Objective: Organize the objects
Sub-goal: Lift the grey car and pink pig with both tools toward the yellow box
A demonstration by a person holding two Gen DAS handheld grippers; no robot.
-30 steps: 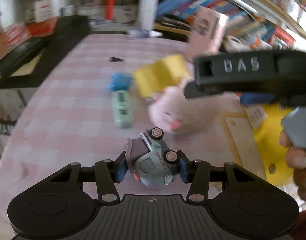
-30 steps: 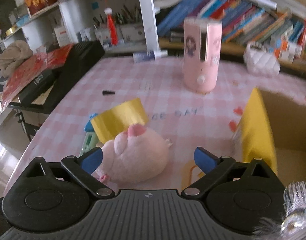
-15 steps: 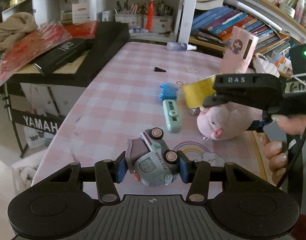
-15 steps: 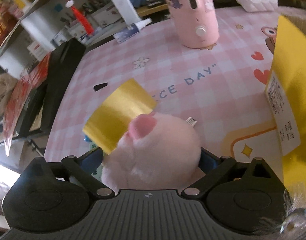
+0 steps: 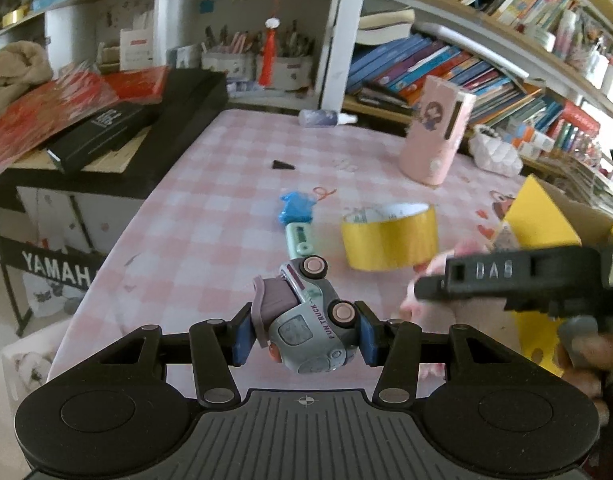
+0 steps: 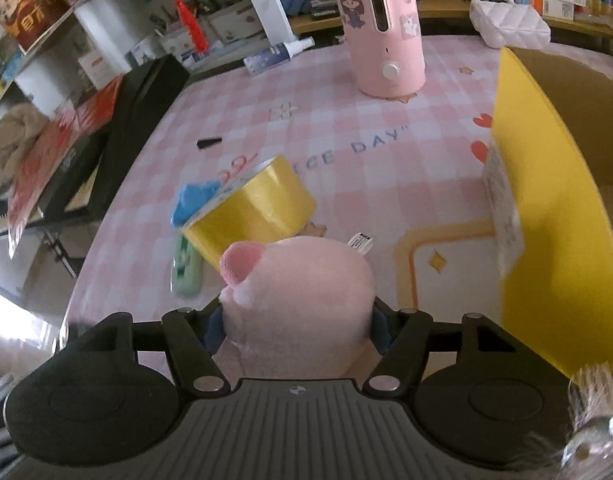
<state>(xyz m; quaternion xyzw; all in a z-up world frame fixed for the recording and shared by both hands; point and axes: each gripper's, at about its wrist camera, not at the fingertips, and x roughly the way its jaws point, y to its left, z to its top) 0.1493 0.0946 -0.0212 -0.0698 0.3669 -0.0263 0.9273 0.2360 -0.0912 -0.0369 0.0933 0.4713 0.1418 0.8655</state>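
Observation:
My left gripper [image 5: 304, 334] is shut on a grey toy truck [image 5: 306, 316] and holds it tilted above the pink checked table [image 5: 210, 216]. My right gripper [image 6: 296, 328] is shut on a pink plush pig [image 6: 302, 292], lifted off the table; in the left wrist view that gripper's black body [image 5: 518, 280] hides most of the pig. A yellow tape roll [image 6: 250, 210], a mint green device [image 6: 186, 266] and a blue object [image 6: 192, 198] lie on the table beyond the pig. An open yellow cardboard box [image 6: 554, 216] stands at the right.
A pink humidifier [image 6: 380, 28], a spray bottle [image 6: 276, 56] and a small black piece [image 6: 208, 143] sit farther back. A white quilted bag [image 6: 510, 22] and bookshelves line the back. A black keyboard case [image 5: 158, 136] borders the table's left edge.
My right gripper closed on the plush pig and lifted it toward the yellow box. My left gripper kept the toy truck and rose and drew back.

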